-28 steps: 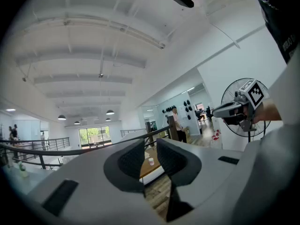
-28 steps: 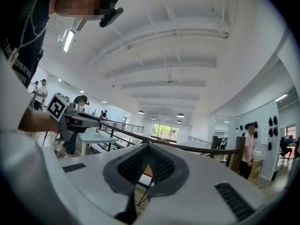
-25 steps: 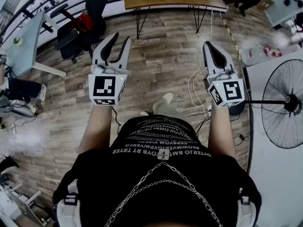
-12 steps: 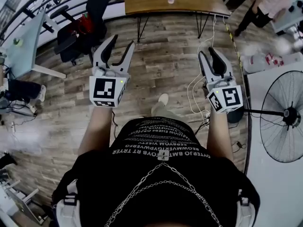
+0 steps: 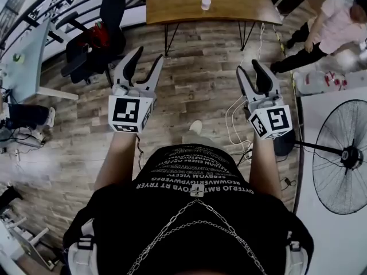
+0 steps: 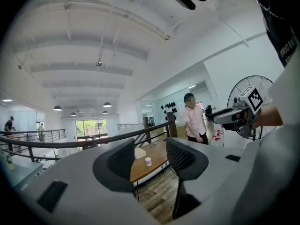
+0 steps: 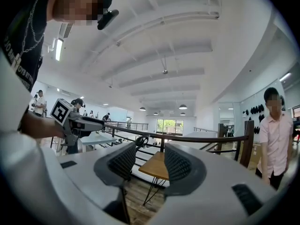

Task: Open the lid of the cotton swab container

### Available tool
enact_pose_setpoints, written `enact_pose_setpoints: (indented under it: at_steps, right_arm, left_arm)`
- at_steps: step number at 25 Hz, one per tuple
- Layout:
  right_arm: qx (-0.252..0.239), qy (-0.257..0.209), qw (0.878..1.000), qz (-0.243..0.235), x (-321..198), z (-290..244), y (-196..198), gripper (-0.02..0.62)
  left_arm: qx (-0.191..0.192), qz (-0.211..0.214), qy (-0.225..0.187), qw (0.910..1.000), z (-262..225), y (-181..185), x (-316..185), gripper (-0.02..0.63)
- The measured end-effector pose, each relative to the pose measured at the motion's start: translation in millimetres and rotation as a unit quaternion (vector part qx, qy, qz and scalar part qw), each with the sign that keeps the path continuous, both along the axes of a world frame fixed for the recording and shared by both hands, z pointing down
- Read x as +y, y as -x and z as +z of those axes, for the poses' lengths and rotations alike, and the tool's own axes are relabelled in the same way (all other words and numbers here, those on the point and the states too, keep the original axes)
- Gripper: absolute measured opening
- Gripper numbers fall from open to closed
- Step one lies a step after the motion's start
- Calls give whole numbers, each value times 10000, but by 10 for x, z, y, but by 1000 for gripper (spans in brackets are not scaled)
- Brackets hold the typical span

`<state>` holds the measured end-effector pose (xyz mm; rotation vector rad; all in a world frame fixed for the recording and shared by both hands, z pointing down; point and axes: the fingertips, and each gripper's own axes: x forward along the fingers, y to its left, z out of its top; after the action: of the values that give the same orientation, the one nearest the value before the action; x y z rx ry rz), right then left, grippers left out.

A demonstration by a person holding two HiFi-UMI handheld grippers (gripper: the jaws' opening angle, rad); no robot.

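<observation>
A small white container (image 5: 205, 3) stands on a wooden table (image 5: 229, 7) far ahead of me, out of reach; it also shows as a small white container (image 6: 148, 161) between the left jaws' line of sight. My left gripper (image 5: 148, 55) is held in the air over the plank floor, its jaws opening with nothing between them. My right gripper (image 5: 248, 66) hovers level with it on the right, jaws also opening and empty. The left gripper (image 6: 150, 150) and right gripper (image 7: 149, 153) both point towards the table.
A person in a pink shirt (image 5: 338, 27) stands right of the table. A large floor fan (image 5: 344, 156) is at the right, with white cables (image 5: 235, 116) on the floor near it. An office chair (image 5: 86, 44) and a pale desk (image 5: 28, 56) sit at the left.
The right jaws, together a second ago, have parted; the left jaws spread a little wider. The table and the person in pink have come further into view.
</observation>
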<state>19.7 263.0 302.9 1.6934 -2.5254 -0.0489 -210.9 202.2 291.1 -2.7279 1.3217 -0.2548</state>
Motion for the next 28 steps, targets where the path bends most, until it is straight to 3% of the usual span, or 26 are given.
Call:
enact_pose_setpoints:
  at_steps: [12,22,28]
  right_arm:
    - [-90,-43,9994,-346,-555,-20,-403,183]
    - [-191,-6,9986,-503,-872,52,-378,183]
    - [-99,101,9989,-457,-1163,159,-316,183]
  left_arm:
    - [5,-277,-12,9996,-111,-382,-432,213]
    - [-112,-319,72,9994,-20,-406,-596,213]
    - [-90,-238,227,9994,142,-394,-940,213]
